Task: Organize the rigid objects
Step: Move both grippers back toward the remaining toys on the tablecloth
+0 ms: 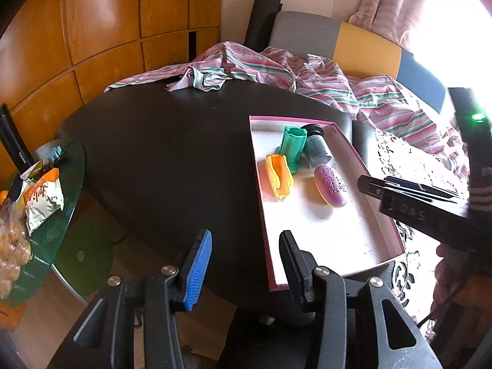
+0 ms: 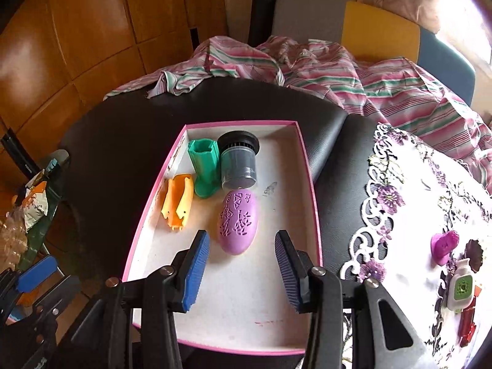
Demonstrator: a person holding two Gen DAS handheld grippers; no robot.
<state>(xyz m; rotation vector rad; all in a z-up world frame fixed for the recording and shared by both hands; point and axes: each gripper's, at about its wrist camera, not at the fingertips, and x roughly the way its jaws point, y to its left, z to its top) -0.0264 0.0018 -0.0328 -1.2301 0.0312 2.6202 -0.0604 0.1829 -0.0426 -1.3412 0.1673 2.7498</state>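
Observation:
A pink-rimmed white tray lies on the black table. In it are a green moulded piece, a dark grey jar, an orange piece and a purple patterned egg shape. My right gripper hovers open over the tray, and the egg lies just beyond its fingertips, untouched. My left gripper stands open over the table at the tray's near left corner, with nothing between its fingers. The right gripper shows in the left wrist view at the right, above the purple egg shape.
A lace doily right of the tray carries a magenta piece, a dark flower-shaped piece, a white and green gadget and a red piece. Striped cloth is heaped at the back. A glass side table with snack bags stands left.

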